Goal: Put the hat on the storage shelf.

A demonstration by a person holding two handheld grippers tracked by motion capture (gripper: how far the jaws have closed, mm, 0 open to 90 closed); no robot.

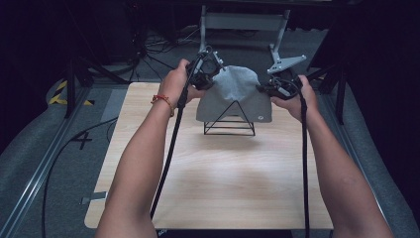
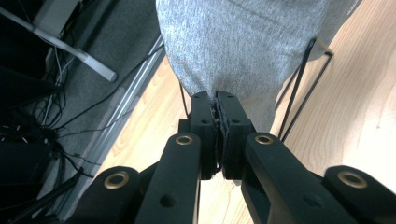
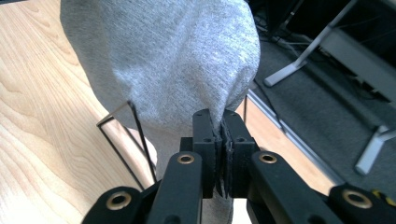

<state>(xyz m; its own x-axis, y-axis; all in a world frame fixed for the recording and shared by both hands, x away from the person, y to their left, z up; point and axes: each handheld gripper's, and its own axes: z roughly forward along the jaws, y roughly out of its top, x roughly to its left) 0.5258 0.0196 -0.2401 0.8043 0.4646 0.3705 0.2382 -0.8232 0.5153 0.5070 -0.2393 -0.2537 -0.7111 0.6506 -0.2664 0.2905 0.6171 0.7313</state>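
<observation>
A grey knit cloth (image 1: pixel 233 94) is draped over a black wire frame stand (image 1: pixel 229 124) at the far middle of the wooden table (image 1: pixel 213 178). My left gripper (image 1: pixel 205 74) pinches the cloth's left edge. In the left gripper view the jaws meet on a fold of the grey cloth (image 2: pixel 243 46), gripper (image 2: pixel 216 100) shut on it. My right gripper (image 1: pixel 272 88) holds the cloth's right edge. In the right gripper view the gripper (image 3: pixel 218 116) is shut on the cloth (image 3: pixel 163 60), with the wire stand (image 3: pixel 135 135) below it.
A metal rail (image 1: pixel 39 173) runs along the table's left side, with black cables (image 1: pixel 64 148) on the grey floor. A grey metal stand base (image 1: pixel 242 22) sits beyond the table's far edge. Each gripper's cable (image 1: pixel 171 148) trails back over the tabletop.
</observation>
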